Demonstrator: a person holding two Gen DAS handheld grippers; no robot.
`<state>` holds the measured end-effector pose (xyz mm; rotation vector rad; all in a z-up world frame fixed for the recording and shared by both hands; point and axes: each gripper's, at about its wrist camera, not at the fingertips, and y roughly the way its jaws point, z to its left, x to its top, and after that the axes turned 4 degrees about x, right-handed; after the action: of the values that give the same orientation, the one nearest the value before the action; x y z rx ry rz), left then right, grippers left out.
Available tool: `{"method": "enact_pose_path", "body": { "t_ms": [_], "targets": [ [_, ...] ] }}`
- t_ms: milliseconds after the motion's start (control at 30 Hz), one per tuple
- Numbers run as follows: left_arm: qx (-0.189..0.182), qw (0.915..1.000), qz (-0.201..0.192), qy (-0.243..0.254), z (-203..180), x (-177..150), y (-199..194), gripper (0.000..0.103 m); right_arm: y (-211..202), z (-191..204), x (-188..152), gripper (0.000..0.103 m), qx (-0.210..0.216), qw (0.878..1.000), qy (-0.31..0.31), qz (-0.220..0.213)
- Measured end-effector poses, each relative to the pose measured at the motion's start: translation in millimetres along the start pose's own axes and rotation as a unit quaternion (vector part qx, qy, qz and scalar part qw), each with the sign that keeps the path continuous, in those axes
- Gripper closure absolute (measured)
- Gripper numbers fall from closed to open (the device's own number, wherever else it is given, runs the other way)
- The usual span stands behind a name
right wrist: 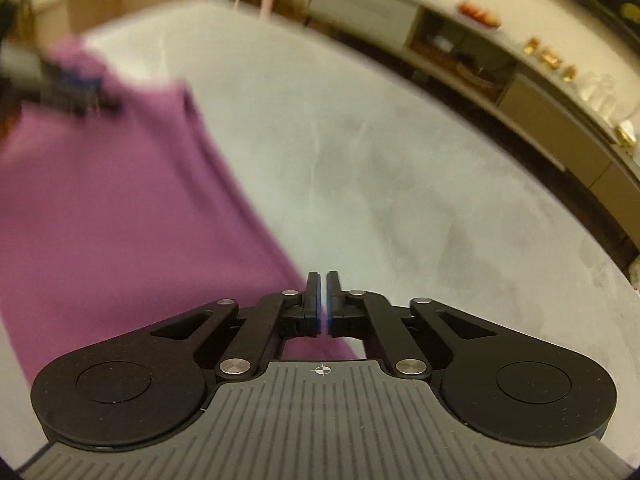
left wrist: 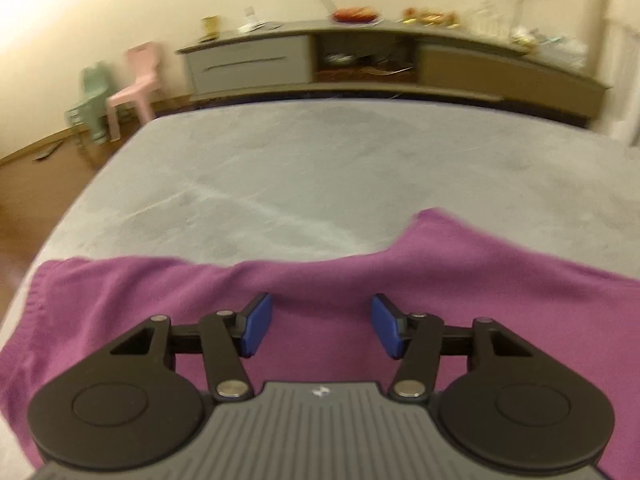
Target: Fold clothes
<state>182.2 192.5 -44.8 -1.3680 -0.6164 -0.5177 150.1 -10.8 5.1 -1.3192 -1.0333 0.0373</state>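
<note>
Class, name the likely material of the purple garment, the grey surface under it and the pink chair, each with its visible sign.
Purple garment: probably soft matte knit; ribbed hem. Grey surface: seemingly plush fabric; brush streaks. Pink chair: likely moulded plastic; smooth one-piece shape.

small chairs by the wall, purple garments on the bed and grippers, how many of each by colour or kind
Pink chair: 1
Green chair: 1
Purple garment: 1, lying on the grey bed
Grippers: 2, left gripper open above the garment, right gripper shut, nothing visibly between its pads
Total: 5
</note>
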Motion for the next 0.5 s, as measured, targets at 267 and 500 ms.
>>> {"method": "enact_pose_path", "body": {
  "t_ms": [267,500],
  "targets": [
    [-0.041,0.9968,0.005,0.068,-59,2,13,0.039,-17,0,-51,0.067,0.041,0.997,0.065,0.016],
    [-0.001,0.9997,0.02,0.013,-53,21,33,0.036,-64,-26,-153,0.06,-0.001,0.993,0.116,-0.002]
  ]
}}
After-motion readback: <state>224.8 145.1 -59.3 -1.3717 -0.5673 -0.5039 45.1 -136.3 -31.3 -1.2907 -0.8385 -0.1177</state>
